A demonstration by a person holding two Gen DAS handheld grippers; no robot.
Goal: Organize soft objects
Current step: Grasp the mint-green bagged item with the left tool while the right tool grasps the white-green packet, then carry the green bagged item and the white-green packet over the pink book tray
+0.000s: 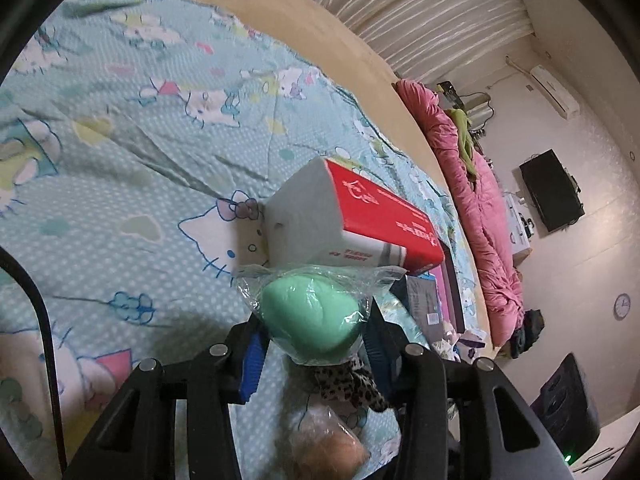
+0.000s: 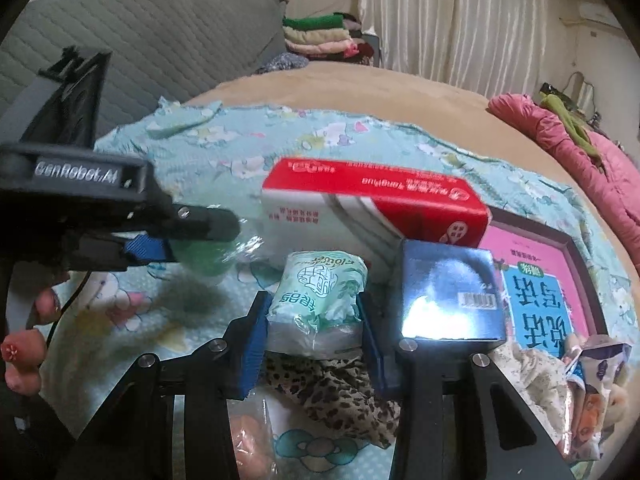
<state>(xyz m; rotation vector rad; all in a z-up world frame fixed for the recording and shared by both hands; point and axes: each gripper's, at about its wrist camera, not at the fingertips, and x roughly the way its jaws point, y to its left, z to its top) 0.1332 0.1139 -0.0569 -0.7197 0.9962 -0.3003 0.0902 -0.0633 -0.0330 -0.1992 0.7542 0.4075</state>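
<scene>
The left gripper [image 1: 314, 336] pinches a mint-green soft sponge [image 1: 310, 314] wrapped in clear plastic, its blue-padded fingers [image 1: 251, 364] pressed against either side of the wrapper; the sponge hangs above the Hello Kitty bedsheet [image 1: 120, 168], just in front of a red-and-white tissue box [image 1: 352, 216] lying on the sheet. Below the sponge, between the gripper's arms, lie a leopard-print cloth [image 1: 348, 384] and a bagged tan object [image 1: 336, 444] — too blurred to name.

The right gripper [image 2: 314, 328] clamps a green-printed pack of tissues [image 2: 316, 300], its blue fingers [image 2: 252, 352] closed on the pack's two sides; the pack is held upright above the same leopard-print cloth [image 2: 340, 396], just in front of the tissue box [image 2: 372, 208]. Beside the pack, to its right, stands a glossy blue box [image 2: 452, 292] with a barcode; beyond that lies a pink-framed book [image 2: 536, 292] with a blue cover panel. From this view the left gripper [image 2: 192, 248] appears at the left, carrying the green sponge [image 2: 208, 256] over the sheet — the person's hand [image 2: 28, 336] with painted nails shows beneath it. A crumpled printed wrapper [image 2: 592, 384] sits at the far right; a pink quilt [image 2: 580, 152] is bunched along the bed's far edge.
</scene>
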